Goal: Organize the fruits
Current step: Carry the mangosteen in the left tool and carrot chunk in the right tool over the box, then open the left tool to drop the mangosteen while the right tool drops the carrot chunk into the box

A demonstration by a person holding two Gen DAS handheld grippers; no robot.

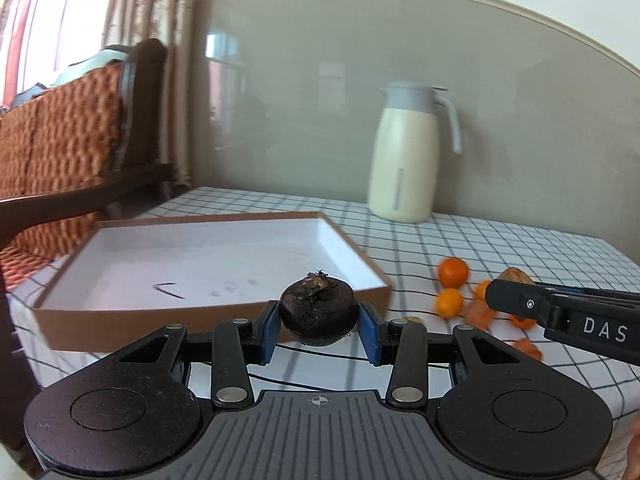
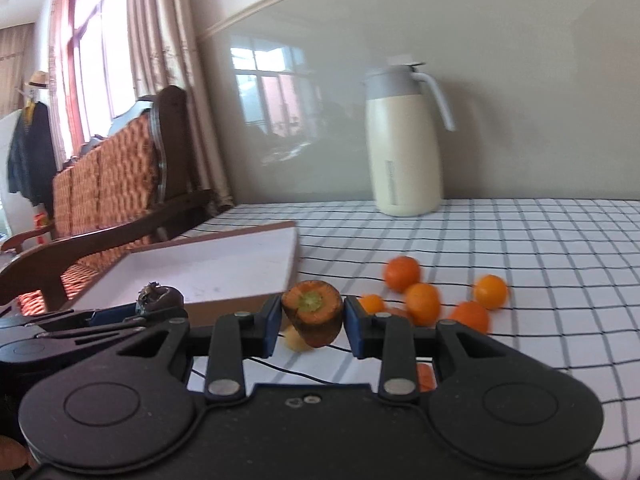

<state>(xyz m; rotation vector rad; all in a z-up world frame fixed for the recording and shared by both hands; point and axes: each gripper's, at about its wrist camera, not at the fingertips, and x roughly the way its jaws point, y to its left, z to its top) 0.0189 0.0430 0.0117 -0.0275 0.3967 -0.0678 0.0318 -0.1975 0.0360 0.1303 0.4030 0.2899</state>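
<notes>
Checked tablecloth [image 1: 480, 248] beyond tray rim [image 1: 208, 312]

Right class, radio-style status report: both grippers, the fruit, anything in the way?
Left gripper shut on dark fruit. Right gripper shut on carrot chunk. Tray empty, ahead-left. Small oranges loose on tablecloth; nothing blocking.

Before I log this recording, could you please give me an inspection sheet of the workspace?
Surface: checked tablecloth on the table.
Job's things: open cardboard tray, nothing seen inside; small oranges loose on the cloth.
Clutter: cream thermos jug at the wall.
Grippers: left gripper shut on a dark water chestnut; right gripper shut on a carrot piece.
Cables: thin black cable across the cloth.
Surroundings: wooden bench, curtains.
</notes>
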